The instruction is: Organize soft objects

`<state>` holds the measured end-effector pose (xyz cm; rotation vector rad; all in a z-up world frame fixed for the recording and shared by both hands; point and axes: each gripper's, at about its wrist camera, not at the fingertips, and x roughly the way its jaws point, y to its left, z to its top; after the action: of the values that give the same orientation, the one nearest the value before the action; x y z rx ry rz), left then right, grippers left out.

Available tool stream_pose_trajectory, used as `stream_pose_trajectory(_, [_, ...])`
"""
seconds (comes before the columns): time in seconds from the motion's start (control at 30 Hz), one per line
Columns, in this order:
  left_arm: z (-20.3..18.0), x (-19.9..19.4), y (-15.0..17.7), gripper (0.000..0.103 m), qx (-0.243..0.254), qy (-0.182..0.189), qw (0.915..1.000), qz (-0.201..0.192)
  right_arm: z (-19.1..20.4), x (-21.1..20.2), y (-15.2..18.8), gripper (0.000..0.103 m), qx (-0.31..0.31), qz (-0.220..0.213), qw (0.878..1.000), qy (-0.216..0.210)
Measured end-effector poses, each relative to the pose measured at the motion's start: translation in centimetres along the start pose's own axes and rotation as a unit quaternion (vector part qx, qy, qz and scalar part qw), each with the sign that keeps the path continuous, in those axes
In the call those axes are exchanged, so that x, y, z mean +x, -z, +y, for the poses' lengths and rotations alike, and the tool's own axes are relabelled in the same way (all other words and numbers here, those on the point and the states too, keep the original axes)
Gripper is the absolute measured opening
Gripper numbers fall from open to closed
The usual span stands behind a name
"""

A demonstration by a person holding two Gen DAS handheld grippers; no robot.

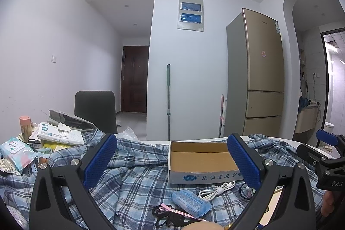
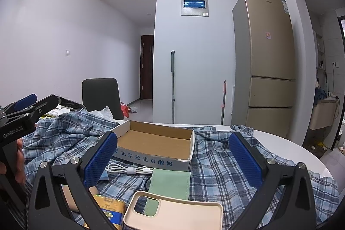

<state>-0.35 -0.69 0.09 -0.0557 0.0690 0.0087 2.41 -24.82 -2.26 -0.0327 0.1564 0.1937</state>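
Two spread-wide, empty grippers (image 1: 172, 163) (image 2: 173, 163) before cardboard box (image 2: 157, 143), its long axis crosswise.

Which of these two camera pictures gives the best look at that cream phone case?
The right wrist view: the phone case lies whole and close, between the open fingers, overlapping a green cloth on the plaid shirt. The left wrist view does not show it clearly.

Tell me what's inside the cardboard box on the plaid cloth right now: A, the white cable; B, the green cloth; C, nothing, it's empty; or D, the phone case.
C: the cardboard box shows only its bare brown floor, while the white cable, green cloth and phone case all lie on the plaid cloth in front of it.
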Motion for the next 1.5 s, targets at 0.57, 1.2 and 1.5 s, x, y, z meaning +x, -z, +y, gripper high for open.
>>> stream_pose_trajectory(0.57, [0.08,-0.13,0.22,0.103,0.0,0.0,1.0,0.001,-0.03,-0.04,0.07,0.103,-0.001,0.0,1.0,-0.001])
stream_pose_trajectory(1.2, [0.11,-0.01,0.34,0.103,0.001,0.0,1.0,0.004,-0.17,-0.15,0.01,0.103,0.0,-0.004,1.0,0.0])
stream_pose_trajectory(1.5, [0.56,0.29,0.95,0.103,0.002,-0.001,1.0,0.007,-0.19,0.06,0.05,0.103,0.0,0.001,1.0,0.001])
